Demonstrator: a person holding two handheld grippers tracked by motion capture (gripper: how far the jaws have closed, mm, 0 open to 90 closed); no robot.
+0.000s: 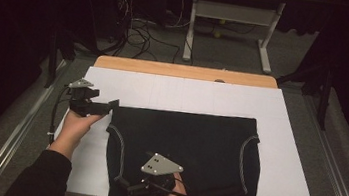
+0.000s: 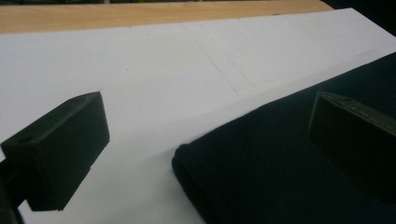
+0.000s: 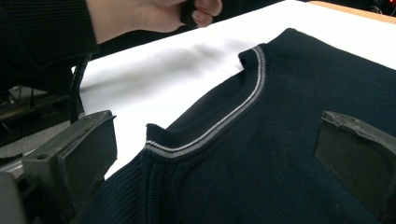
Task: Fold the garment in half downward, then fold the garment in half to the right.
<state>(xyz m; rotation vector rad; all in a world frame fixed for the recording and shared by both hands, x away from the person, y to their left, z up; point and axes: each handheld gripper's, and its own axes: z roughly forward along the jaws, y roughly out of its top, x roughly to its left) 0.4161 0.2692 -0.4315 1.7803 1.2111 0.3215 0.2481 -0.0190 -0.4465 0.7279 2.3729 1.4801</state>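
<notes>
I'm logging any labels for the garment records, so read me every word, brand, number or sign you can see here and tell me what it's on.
None: no readable text stands anywhere.
The dark sweater shows grey striped trim along its armhole but no tag, logo or print.
The white board carries faint pencil lines, no writing.
The left gripper and right gripper bear no markings.

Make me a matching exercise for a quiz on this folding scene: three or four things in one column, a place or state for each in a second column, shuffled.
Things:
1. left gripper
2. right gripper
3. dark sweater
4. white sheet

Places or states:
A. flat on the sheet, grey-trimmed armholes
B. open at the sweater's far left corner
C. covers the wooden table
D. open over the sweater's near left edge

Pairs: 1-B, 2-D, 3-A, 4-C
</notes>
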